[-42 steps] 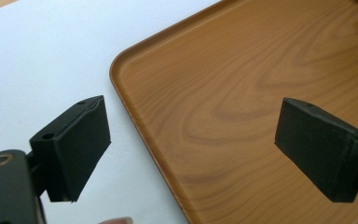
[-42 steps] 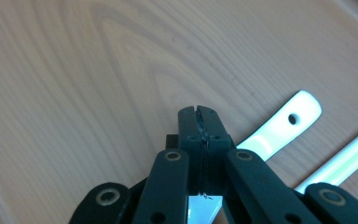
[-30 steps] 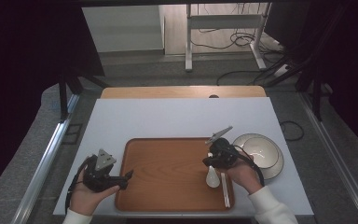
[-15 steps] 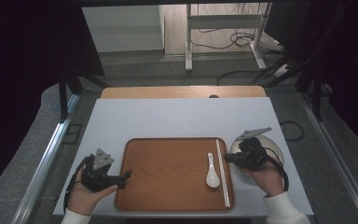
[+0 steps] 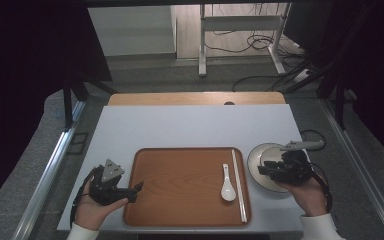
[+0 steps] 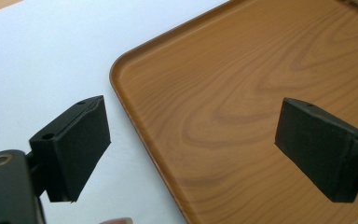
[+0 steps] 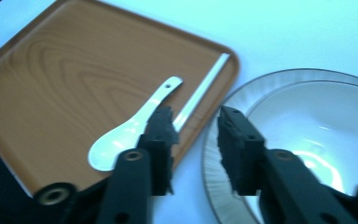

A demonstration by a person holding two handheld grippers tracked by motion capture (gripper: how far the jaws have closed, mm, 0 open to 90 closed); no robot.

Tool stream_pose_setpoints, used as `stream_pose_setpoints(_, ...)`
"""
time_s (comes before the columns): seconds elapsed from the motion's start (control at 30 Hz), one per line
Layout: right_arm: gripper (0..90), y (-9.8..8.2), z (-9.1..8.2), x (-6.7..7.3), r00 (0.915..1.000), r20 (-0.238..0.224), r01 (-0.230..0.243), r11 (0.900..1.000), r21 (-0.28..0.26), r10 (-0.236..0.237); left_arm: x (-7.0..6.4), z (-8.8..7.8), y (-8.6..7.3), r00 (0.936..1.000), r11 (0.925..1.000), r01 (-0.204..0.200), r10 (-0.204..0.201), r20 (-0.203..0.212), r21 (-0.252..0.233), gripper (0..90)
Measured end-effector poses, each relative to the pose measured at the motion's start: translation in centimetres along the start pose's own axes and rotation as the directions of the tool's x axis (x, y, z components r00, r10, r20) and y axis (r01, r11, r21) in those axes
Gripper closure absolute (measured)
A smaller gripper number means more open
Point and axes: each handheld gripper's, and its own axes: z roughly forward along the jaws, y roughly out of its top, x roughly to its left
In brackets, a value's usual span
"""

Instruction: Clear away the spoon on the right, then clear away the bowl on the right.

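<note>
Evidently the setting of the tray was well along: the white spoon (image 5: 227, 184) and the pair of pale chopsticks (image 5: 239, 184) lay side by side near the right edge of the wooden tray (image 5: 180, 175), the spoon's bowl toward the person, the chopsticks just beside it and close to the tray's rim. The step in hand looked like the reach for the bowl (image 5: 259, 161), a white dish with a ribbed rim that sat on the white surface (image 5: 190, 127) just to the right of the tray, apart from it. The right gripper (image 5: 263, 171) hovered over the bowl's near side, and its jaws had just been opening; in the right gripper view they stood partly apart with nothing between them, straddling the gap between the tray's edge and the bowl's rim (image 7: 223, 154). The left gripper (image 5: 137, 189) rested at the tray's left rim, its jaws wide apart and empty, one over the surface and one over the bare wood (image 6: 223, 93). The next move probably called for the right jaws to drop over the bowl's rim, one inside and one outside, close firmly on the thin wall, then lift it level and carry it across to the open middle of the tray, clear of the spoon.
</note>
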Motion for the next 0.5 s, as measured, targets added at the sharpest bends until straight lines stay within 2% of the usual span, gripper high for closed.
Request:
stream_pose_setpoints(0.2,45.4,-0.3,-1.1,-1.8,0.9958,0.072,-0.054,0.998,-0.032,0.056,0.1,0.0,0.0,0.9999,0.9999,0.015,-0.015,-0.006,-0.009,9.7)
stream_pose_setpoints(0.23,43.2,-0.4,-1.3,-2.2,0.9942,0.082,-0.067,0.997,-0.032,0.07,0.2,0.0,0.0,1.0,1.0,0.004,-0.004,-0.006,0.001,9.7)
stream_pose_setpoints(0.33,38.6,-0.6,-1.6,-2.9,0.9908,0.102,-0.087,0.996,-0.028,0.09,0.1,0.1,-0.1,1.0,1.0,0.003,-0.003,-0.003,0.003,9.6)
stream_pose_setpoints(0.5,37.0,-0.9,-1.8,-3.7,0.9836,0.149,-0.102,0.995,-0.01,0.102,0.0,0.1,0.0,1.0,0.9999,0.01,-0.01,-0.002,-0.008,9.5)
